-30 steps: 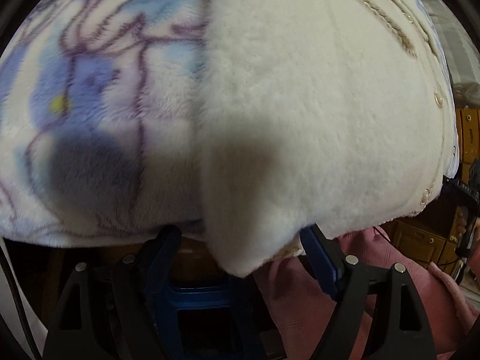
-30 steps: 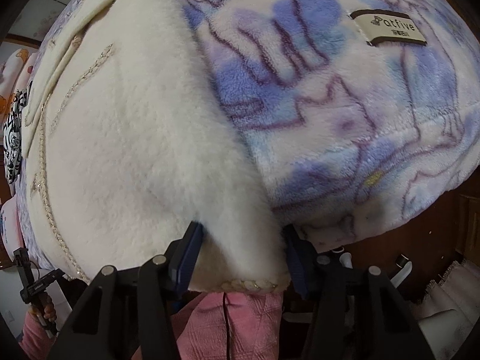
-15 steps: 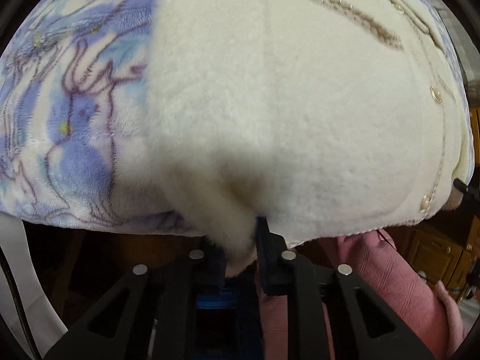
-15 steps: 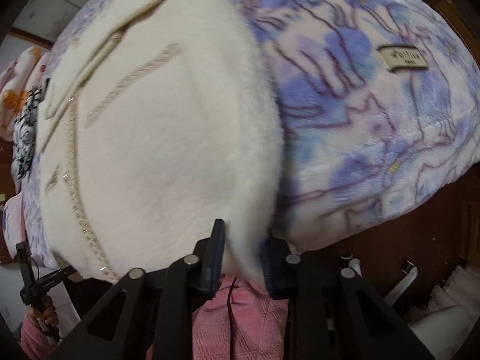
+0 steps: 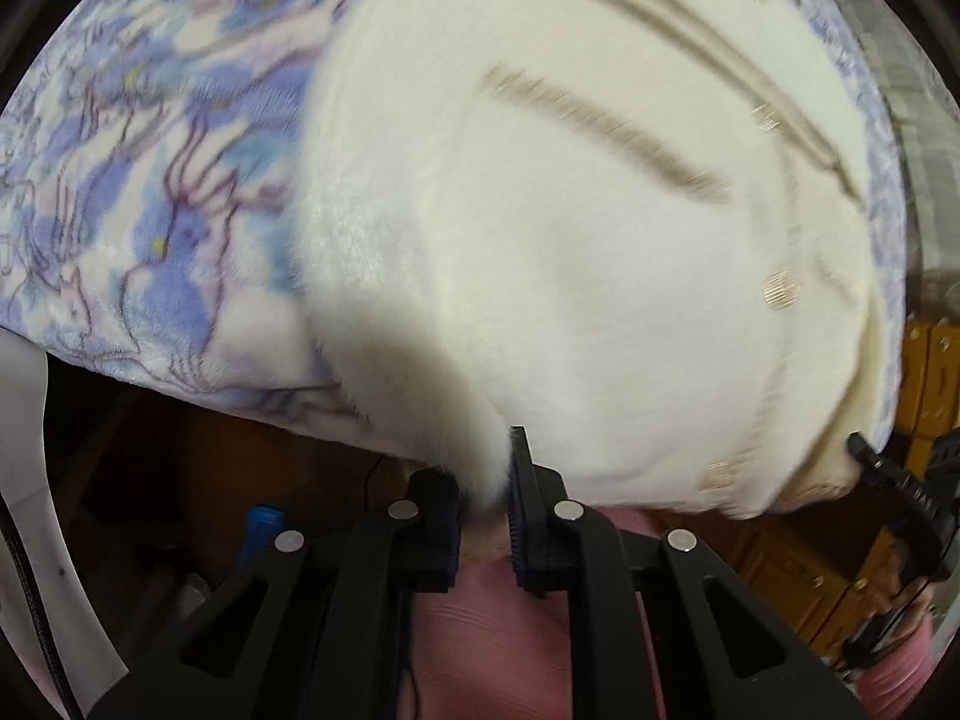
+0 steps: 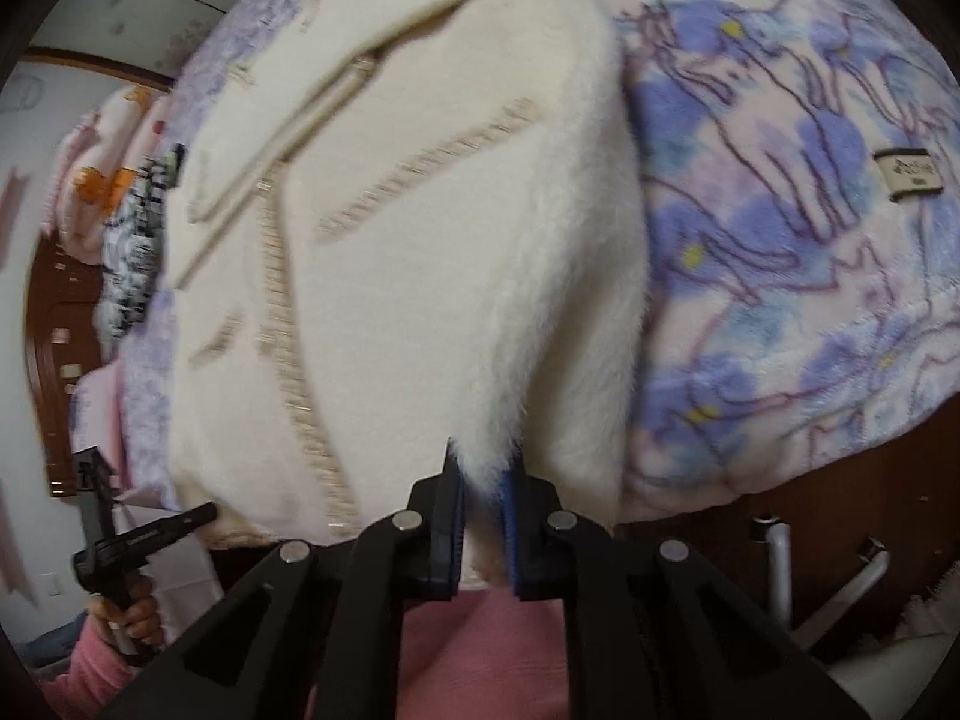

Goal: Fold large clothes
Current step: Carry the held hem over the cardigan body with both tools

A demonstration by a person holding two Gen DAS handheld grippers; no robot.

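The cream fleece jacket (image 5: 570, 252) lies spread across the blue-patterned blanket (image 5: 138, 192), filling mid-frame; left tool (image 5: 485, 501) and right tool (image 6: 483, 492) are each clamped tight on its lower hem; judged, gripping done, folding itself not yet made.

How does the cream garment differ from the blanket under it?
The garment is plain cream with tan stitched trim and round snaps; the blanket is printed in blue and purple and has a sewn label. The garment lies on top with its near edge pinched by both grippers, left gripper and right gripper; the blanket lies spread beneath, gripped by neither. Both look soft and fleecy.
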